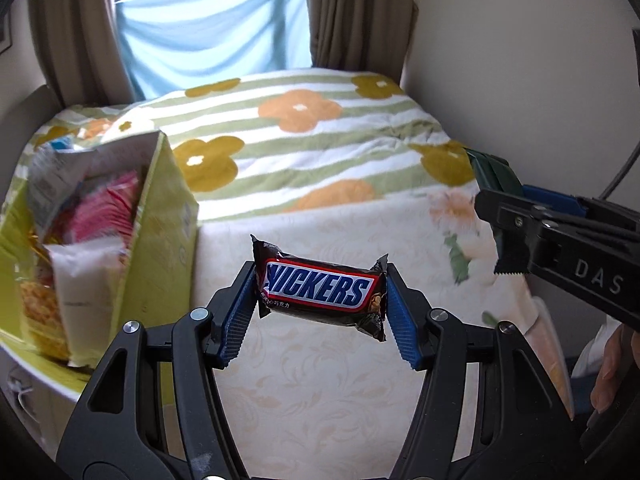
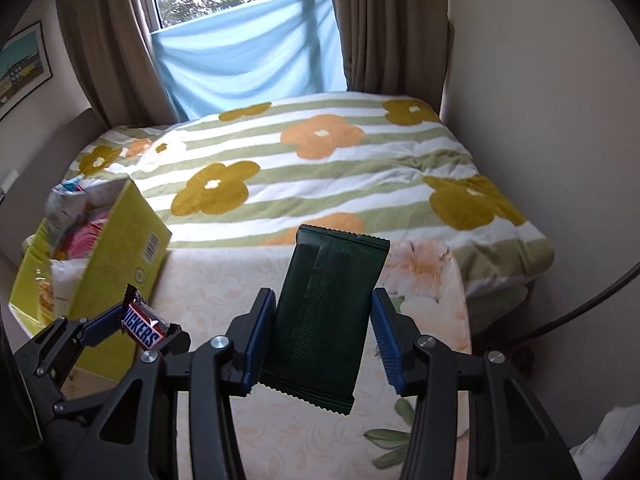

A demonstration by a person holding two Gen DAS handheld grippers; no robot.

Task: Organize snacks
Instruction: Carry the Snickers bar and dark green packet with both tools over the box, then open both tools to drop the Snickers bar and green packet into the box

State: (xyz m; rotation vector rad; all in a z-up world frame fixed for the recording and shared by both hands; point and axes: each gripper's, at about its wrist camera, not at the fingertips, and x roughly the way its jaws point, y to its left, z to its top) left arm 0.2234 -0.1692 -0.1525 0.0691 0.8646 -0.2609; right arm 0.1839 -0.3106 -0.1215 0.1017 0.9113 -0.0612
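My left gripper [image 1: 320, 300] is shut on a Snickers bar [image 1: 320, 292], held crosswise by its wrapper ends above the cream floral table surface [image 1: 320, 400]. The same bar [image 2: 142, 328] shows at lower left in the right wrist view, clamped in the left gripper [image 2: 146, 326]. My right gripper [image 2: 320, 336] is shut on a dark green snack packet [image 2: 328, 312], which stands upright between the blue pads. That green packet [image 1: 494, 174] and the right gripper [image 1: 505, 228] appear at the right of the left wrist view. Both grippers hang above the table, apart from each other.
A yellow-green cardboard box [image 1: 160, 240] full of snack packets stands at the left on the table; it shows too as the box [image 2: 120, 248]. Behind lies a bed with a flowered striped blanket [image 2: 320, 168], curtains and a window. A person's fingers [image 1: 612, 372] show at the right edge.
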